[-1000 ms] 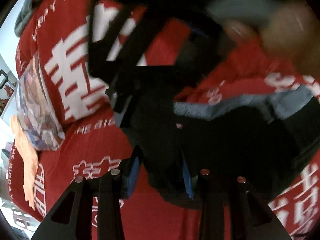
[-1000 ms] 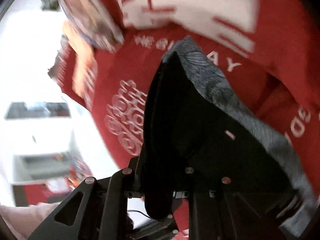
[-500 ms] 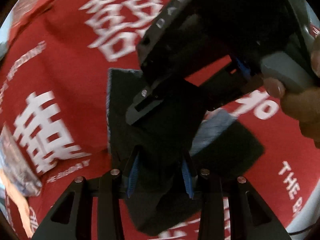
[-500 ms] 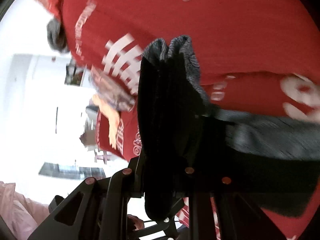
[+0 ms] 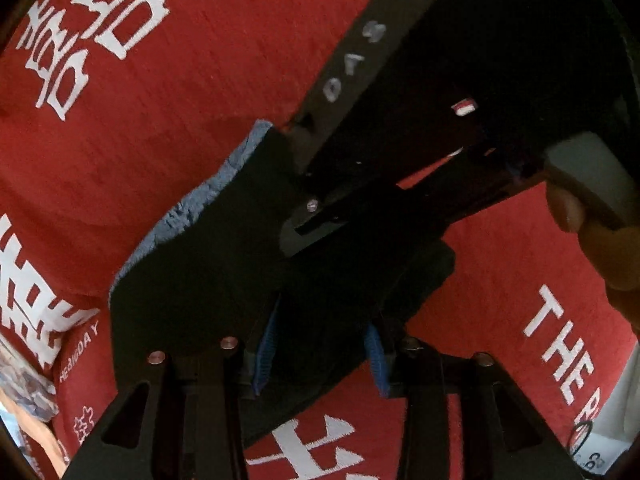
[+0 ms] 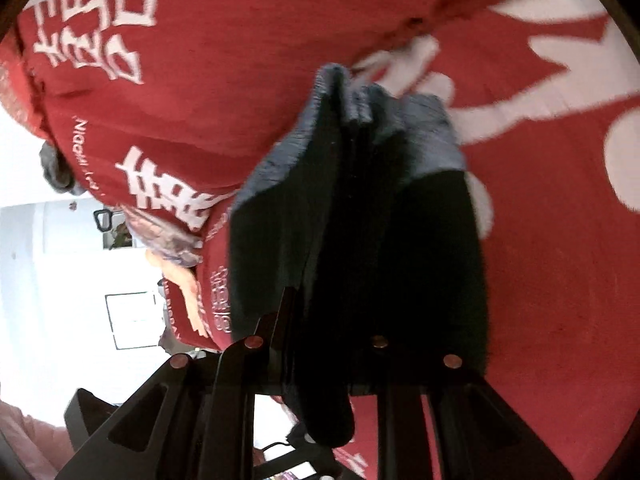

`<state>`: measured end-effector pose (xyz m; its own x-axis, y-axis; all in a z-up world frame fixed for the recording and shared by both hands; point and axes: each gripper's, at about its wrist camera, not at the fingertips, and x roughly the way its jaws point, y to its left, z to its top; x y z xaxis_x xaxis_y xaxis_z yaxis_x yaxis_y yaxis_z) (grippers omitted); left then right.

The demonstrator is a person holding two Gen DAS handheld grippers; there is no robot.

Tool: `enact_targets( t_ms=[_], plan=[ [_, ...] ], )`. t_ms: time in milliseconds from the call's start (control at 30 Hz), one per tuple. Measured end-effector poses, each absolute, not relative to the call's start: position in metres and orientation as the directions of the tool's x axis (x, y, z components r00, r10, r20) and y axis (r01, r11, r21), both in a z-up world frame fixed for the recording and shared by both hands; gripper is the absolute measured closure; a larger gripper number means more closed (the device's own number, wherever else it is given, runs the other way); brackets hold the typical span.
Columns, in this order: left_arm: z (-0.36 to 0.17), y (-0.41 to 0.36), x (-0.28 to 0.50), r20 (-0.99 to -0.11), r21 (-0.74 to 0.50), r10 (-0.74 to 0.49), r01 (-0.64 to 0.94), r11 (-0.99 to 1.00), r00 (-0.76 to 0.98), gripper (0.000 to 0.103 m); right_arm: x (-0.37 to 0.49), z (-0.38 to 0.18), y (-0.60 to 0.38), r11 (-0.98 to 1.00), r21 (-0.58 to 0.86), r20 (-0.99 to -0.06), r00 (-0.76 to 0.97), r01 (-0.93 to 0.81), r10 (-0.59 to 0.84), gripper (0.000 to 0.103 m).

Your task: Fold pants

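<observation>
Item: dark pants with a grey-blue lining edge (image 5: pixel 192 280), bunched into several layers on the red bedspread with white lettering (image 5: pixel 200 100), near its middle.

Left gripper (image 5: pixel 320 356): jaws opening, dark cloth between the blue pads (image 5: pixel 264 352); they appear no longer to press it.

Right gripper (image 6: pixel 332 344): jaws nearly together, clamped on a thick fold of the pants, which hangs over them just above the bedspread.

Progress, as judged: folded at least once; the bundle is being laid down. Left: release, flatten, perhaps one more fold.
</observation>
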<state>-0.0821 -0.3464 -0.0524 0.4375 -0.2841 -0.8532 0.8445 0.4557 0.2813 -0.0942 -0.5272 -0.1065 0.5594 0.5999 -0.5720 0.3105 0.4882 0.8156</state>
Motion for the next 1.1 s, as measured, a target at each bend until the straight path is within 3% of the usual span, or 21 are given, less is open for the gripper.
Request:
enact_targets(
  t_ms=[67,233,367,500,600,733,867,1100],
  plan=[
    [-0.054,-0.342,-0.081,-0.867,0.25,-0.285,0.851,0.462,0.409,0.034,-0.097,-0.111,-0.527,0.501,0.801,-0.593,0.555,0.328,0.584,0.081],
    [-0.03,-0.319,-0.07,-0.884,0.189,-0.294,0.854,0.485,0.363,0.034,-0.103,-0.101,-0.528,0.565,0.745,-0.659,0.522,0.354,0.542,0.074],
    [-0.009,-0.295,-0.046,-0.894,0.141,-0.282,0.816,0.561,0.348,0.034,-0.107,-0.084,-0.524,0.66,0.645,-0.752,0.469,0.385,0.462,0.073],
    [-0.005,-0.277,-0.027,-0.896,0.173,-0.213,0.749,0.64,0.389,0.034,-0.115,-0.076,-0.516,0.727,0.529,-0.839,0.401,0.438,0.368,0.073],
    [-0.004,-0.258,-0.011,-0.902,0.168,-0.177,0.696,0.698,0.395,0.034,-0.122,-0.077,-0.511,0.728,0.508,-0.853,0.386,0.461,0.351,0.073],
    [-0.031,-0.236,0.021,-0.956,0.084,-0.119,0.636,0.767,0.27,0.034,-0.127,-0.086,-0.502,0.74,0.461,-0.882,0.348,0.49,0.319,0.073],
    [-0.055,-0.228,0.03,-0.974,0.032,-0.108,0.588,0.808,0.201,0.022,-0.129,-0.093,-0.498,0.743,0.444,-0.891,0.329,0.5,0.311,0.073],
    [-0.059,-0.224,0.027,-0.974,0.018,-0.118,0.587,0.809,0.193,0.018,-0.131,-0.086,-0.488,0.762,0.404,-0.91,0.305,0.506,0.279,0.073]
  ],
)
